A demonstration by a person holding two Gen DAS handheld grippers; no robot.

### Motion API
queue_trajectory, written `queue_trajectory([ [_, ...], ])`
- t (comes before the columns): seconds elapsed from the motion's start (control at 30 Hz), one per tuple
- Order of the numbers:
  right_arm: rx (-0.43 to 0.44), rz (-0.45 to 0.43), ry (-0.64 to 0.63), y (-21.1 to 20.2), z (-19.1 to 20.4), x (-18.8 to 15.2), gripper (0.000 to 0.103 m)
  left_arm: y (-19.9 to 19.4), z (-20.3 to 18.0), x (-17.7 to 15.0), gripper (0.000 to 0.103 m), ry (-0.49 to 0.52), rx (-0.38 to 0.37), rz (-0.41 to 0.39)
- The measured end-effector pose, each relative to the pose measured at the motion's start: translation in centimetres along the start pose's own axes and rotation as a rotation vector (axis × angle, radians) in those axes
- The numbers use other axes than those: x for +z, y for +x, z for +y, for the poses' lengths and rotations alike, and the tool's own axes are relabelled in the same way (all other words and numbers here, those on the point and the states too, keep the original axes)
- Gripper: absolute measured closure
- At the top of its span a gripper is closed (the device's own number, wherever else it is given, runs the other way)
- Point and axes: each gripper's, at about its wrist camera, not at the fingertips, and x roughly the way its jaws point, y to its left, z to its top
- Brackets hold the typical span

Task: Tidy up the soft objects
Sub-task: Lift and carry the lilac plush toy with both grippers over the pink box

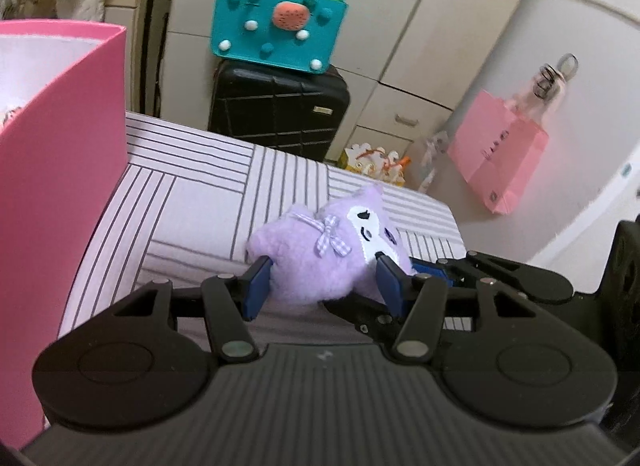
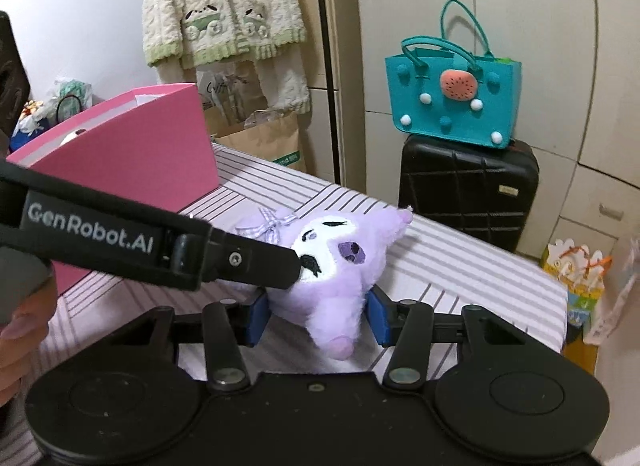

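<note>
A purple plush toy [image 1: 320, 250] with a white face and a checked bow lies on the striped bed sheet [image 1: 192, 185]. My left gripper [image 1: 324, 278] is shut on its body, blue pads pressing in from both sides. In the right wrist view my right gripper [image 2: 318, 314] is shut on the plush toy [image 2: 332, 258] at its lower end, below the face. The left gripper's black finger [image 2: 256, 262] crosses in from the left and touches the face. An open pink box [image 1: 60, 145] stands on the bed to the left, also seen as the pink box [image 2: 140, 153].
A teal felt bag [image 2: 452, 101] sits on a black suitcase [image 2: 468, 193] beyond the bed. A pink paper bag [image 1: 500, 153] hangs on the wall at right. A cream sweater [image 2: 224, 13] hangs behind the box. A hand [image 2: 20, 330] shows at the left edge.
</note>
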Motion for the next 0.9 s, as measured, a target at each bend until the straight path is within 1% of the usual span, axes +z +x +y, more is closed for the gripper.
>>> queue_trajectory([
  [0.07,-0.018,0.001,0.019,-0.8,0.6,-0.4,0.048,-0.8,-0.1,-0.3,0.048,-0.009,-0.024,0.005],
  [0.1,-0.031,0.011,0.040,-1.2,0.9,-0.6,0.048,-1.2,-0.3,-0.5,0.048,0.000,-0.025,0.002],
  [0.13,-0.039,0.018,0.061,-1.6,1.2,-0.7,0.048,-1.6,-0.7,-0.6,0.048,0.032,-0.020,0.004],
  [0.2,-0.051,0.005,0.075,-2.5,1.8,-0.8,0.048,-2.5,-0.8,-0.9,0.048,0.041,-0.031,0.008],
  [0.3,-0.075,0.003,0.070,-3.8,2.9,-0.9,0.048,-4.0,-0.7,-1.2,0.048,0.052,-0.058,0.006],
  [0.43,-0.097,0.013,0.069,-5.7,4.9,-1.2,0.048,-6.5,-0.7,-2.1,0.048,0.093,-0.084,0.025],
  [0.53,-0.096,0.012,0.075,-7.1,6.3,-1.9,0.048,-8.3,-0.3,-3.1,0.049,0.120,-0.110,0.042],
  [0.63,-0.075,-0.003,0.112,-8.3,7.8,-3.2,0.048,-10.0,0.2,-4.3,0.049,0.164,-0.114,0.059],
  [0.73,-0.073,-0.012,0.104,-9.1,10.2,-4.1,0.048,-11.9,0.8,-5.2,0.049,0.203,-0.115,0.064],
  [0.9,-0.050,0.019,0.112,-10.4,13.1,-4.7,0.048,-15.1,1.7,-6.0,0.049,0.243,-0.135,0.078],
])
